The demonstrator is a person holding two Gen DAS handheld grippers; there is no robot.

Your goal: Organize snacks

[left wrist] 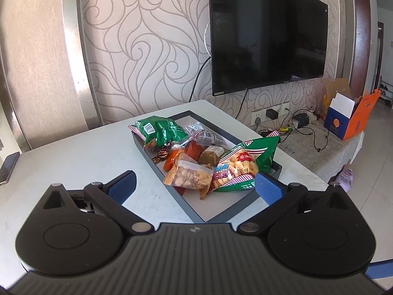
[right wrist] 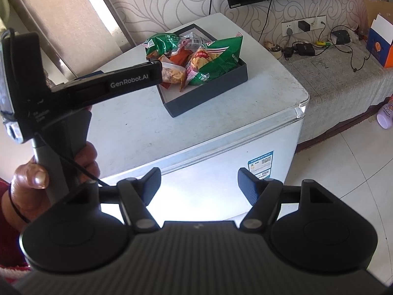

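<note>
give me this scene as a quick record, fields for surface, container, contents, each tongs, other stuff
surface: white chest freezer top
container: dark shallow box, white inside, on the freezer top
contents: two green snack bags, a clear pack of biscuits, small wrapped sweets, all piled in the box
left tongs: open, empty, blue pads, near the box's front corner
right tongs: open, empty, short of the freezer
other: phone at the freezer's left edge; wall television; orange carton on a low bench

snacks [left wrist: 196, 157] in box [left wrist: 194, 211] | box on table [left wrist: 86, 157] | TV [left wrist: 267, 32] behind
</note>
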